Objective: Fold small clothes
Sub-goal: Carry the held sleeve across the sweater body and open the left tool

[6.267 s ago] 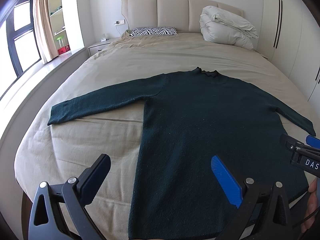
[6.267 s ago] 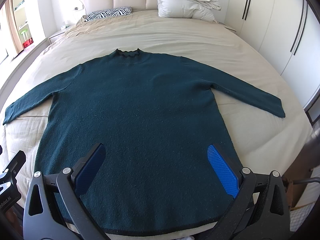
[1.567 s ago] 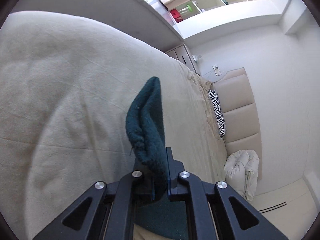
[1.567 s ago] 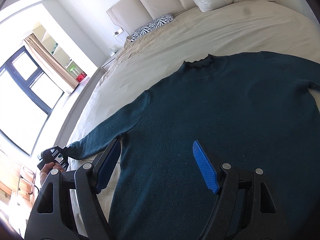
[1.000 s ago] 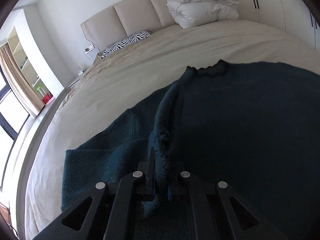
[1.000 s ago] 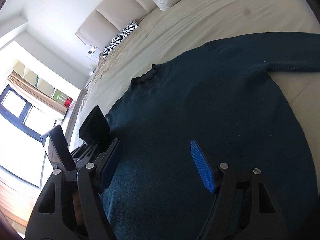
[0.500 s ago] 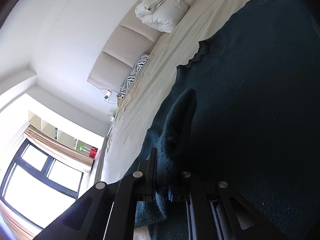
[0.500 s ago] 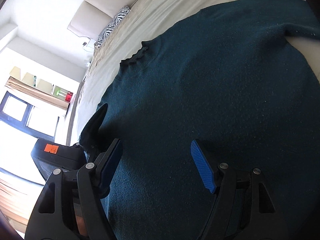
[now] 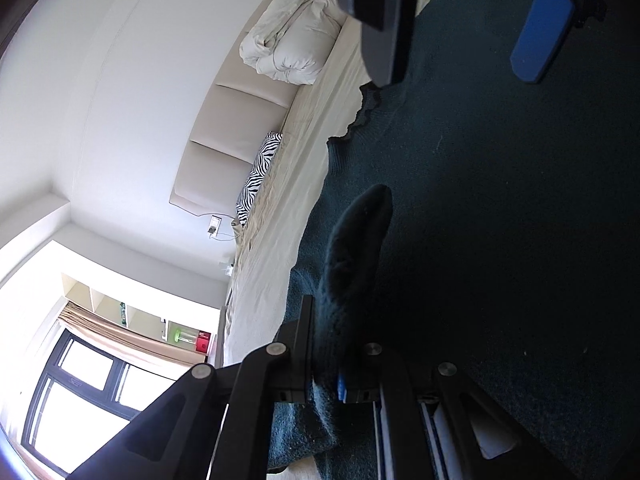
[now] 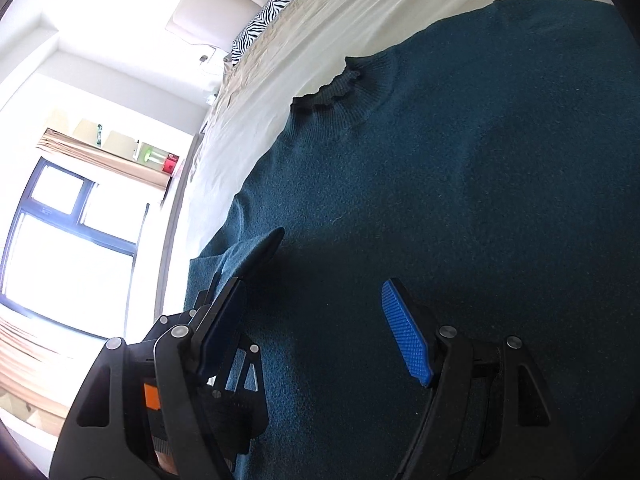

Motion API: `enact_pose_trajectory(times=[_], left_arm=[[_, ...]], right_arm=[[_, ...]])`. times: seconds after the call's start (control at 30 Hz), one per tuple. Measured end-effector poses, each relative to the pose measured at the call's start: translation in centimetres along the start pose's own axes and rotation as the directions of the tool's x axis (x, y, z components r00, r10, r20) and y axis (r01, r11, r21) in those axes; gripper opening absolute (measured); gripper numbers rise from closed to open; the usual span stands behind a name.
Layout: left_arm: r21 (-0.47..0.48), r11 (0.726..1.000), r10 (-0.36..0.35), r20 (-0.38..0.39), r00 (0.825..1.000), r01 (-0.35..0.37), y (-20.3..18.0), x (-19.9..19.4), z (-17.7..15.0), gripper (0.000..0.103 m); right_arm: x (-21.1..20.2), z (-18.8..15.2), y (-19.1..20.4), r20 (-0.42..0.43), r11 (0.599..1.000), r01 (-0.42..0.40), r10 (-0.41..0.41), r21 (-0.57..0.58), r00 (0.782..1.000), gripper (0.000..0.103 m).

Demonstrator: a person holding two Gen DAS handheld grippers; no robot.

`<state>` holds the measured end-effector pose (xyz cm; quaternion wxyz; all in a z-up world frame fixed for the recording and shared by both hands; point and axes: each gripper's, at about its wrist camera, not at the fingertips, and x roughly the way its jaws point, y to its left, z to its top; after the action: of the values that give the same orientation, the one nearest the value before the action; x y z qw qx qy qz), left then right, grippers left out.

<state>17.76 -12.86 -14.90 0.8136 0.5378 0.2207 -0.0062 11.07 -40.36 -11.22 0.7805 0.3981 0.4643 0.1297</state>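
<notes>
Bed [image 10: 360,12] bears sweater [image 10: 460,200], sleeve [image 9: 352,248] in left gripper [image 9: 326,364].

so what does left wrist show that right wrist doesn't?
Only the left wrist view shows the white duvet bundled by the headboard, and the left gripper shut on the sleeve cuff. Only the right wrist view shows the right gripper head-on, jaws open over the sweater's body, holding nothing. Both show the dark teal sweater with its ruffled collar, the zebra pillow, the beige bed and the window.
</notes>
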Motion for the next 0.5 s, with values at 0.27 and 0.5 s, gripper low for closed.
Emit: enact_pose_trajectory(times=[0.27,0.5], left_arm=[[-0.040,0.999,-0.024,0.010,1.000,0.025,0.0,0.2,-1.1,0.011],[-0.070,0.997,-0.041,0.019,0.999,0.042,0.7,-0.1,-1.4,0.014]], right_arm=[[6.8,1.6,1.5,-0.217,0.995,-0.096,0.103,0.042,0.971,0.070],[10.4,2.3,3.1,-0.326,0.987,-0.150,0.162,0.062,0.931,0.032]])
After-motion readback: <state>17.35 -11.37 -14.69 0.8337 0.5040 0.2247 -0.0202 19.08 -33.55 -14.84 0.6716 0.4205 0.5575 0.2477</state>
